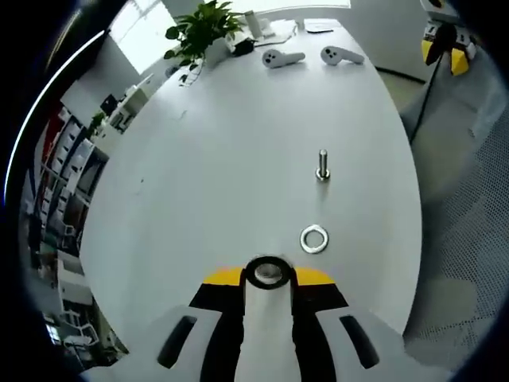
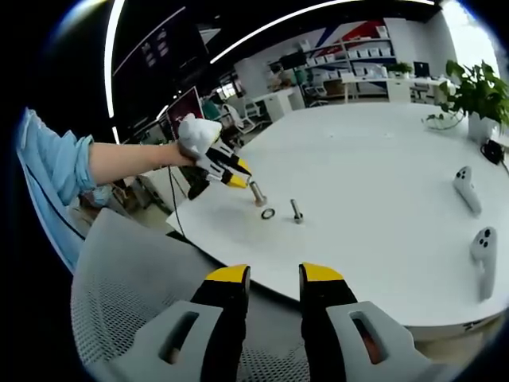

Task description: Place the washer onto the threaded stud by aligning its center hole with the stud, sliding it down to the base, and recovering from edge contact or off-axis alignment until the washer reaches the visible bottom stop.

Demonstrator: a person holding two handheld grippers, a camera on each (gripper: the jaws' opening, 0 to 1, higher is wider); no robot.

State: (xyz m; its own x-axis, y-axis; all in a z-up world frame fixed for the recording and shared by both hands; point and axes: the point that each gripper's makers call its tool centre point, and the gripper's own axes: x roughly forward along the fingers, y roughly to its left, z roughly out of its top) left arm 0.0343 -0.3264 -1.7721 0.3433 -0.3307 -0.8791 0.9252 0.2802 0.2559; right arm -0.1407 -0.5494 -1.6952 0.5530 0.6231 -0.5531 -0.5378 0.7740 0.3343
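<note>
In the left gripper view, a potted plant (image 1: 200, 33) is seen at the far end of the white desk (image 1: 238, 151), with two white controllers (image 1: 283, 58) lying just to its right. The left hand-held gripper (image 1: 268, 274) is held low over the near edge, its yellow-tipped jaws closed on a dark-rimmed cylindrical piece. The washer (image 1: 314, 239) lies flat on the desk just beyond and to the right, apart from the upright threaded stud (image 1: 322, 165) farther on. In the right gripper view, the right hand-held gripper (image 2: 273, 278) is held off the desk over a mesh chair (image 2: 135, 278), jaws slightly parted and empty.
</note>
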